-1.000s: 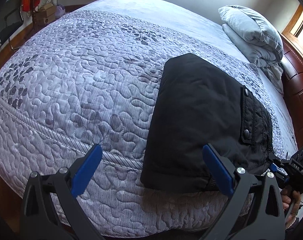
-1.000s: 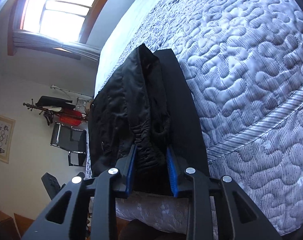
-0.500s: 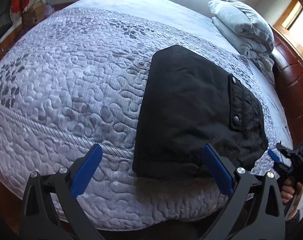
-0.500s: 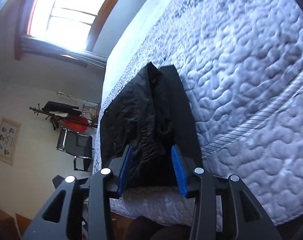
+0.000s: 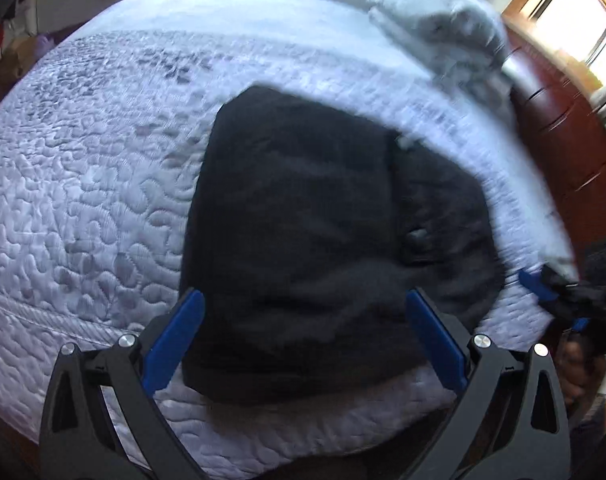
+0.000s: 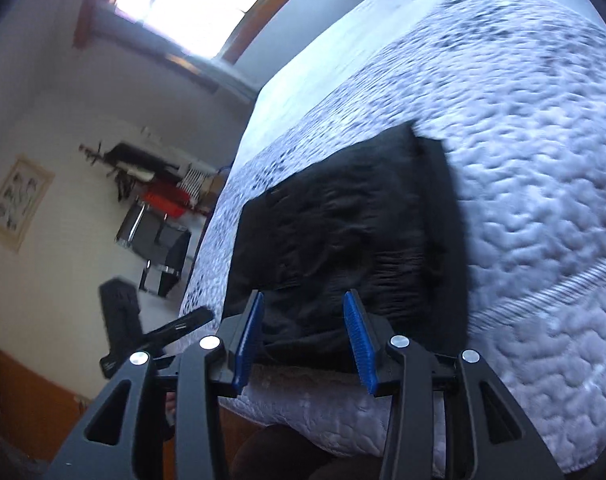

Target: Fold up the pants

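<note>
Left tongs [image 5: 303, 334]: jaws spread wide, holding nothing, poised over the near edge of the pants.
Pants [image 5: 303, 216]: black, folded into a compact rectangle, lying flat on the bed [image 5: 83, 184] near its front edge.
Right tongs [image 6: 305, 336]: jaws parted, empty, just short of the pants' [image 6: 343, 232] edge.
Pillows [image 5: 435, 28]: stacked at the far right.

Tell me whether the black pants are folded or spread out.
Folded. The black pants lie as one compact rectangle on the quilted bedspread, layered edges showing, no legs extended. Both grippers are open and off them.
</note>
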`<state>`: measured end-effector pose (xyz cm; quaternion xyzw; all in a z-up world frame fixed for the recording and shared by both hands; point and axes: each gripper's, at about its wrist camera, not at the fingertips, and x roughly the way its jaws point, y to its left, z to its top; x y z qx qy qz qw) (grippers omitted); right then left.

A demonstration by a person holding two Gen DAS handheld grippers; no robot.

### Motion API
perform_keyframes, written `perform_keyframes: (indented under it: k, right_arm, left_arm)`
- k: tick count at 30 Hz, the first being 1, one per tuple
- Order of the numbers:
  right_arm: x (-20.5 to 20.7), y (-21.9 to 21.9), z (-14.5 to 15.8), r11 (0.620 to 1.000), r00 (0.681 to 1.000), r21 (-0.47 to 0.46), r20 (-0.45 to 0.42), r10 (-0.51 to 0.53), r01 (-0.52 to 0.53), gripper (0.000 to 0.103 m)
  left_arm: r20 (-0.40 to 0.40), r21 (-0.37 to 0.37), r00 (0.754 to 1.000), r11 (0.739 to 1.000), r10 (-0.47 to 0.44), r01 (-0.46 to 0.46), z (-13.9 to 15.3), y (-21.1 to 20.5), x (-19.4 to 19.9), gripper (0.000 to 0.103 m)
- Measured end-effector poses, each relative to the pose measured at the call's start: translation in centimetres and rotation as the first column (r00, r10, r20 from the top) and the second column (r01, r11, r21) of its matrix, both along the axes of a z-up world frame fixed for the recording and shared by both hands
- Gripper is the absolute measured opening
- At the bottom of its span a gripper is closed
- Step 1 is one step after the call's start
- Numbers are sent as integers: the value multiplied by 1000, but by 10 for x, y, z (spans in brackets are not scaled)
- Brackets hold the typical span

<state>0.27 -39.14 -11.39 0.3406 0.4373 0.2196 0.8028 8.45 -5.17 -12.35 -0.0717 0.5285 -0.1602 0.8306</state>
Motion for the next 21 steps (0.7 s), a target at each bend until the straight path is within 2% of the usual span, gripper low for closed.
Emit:
perform_keyframes:
  k: [2,5,10,14,16,21]
  right_arm:
    - [8,8,-7,1000,1000,-20,-28,12,-12,43]
    - [14,12,-24,1000,996,-26,-91,5,-8,41]
    - [11,9,-34,1000,994,-4,-109,2,-3,40]
    - [7,4,-12,1000,999,-23,-44,13,-14,43]
    - [6,-6,0,999,1000,-39,-15,-6,5,57]
    - [15,-40,14,995,999,-92,3,-48,48,66]
  left_arm:
    - [-31,14,999,1000,11,-11,-12,0,5,100]
    - [-32,38,999,999,33,-32,-24,6,7,100]
    - [-35,27,998,999,45,-44,-33,19,8,101]
    - [18,49,999,998,46,-47,-11,18,2,100]
    - [75,47,997,998,27,-30,10,19,-2,100]
    - [171,65,985,998,-23,12,50,19,-3,100]
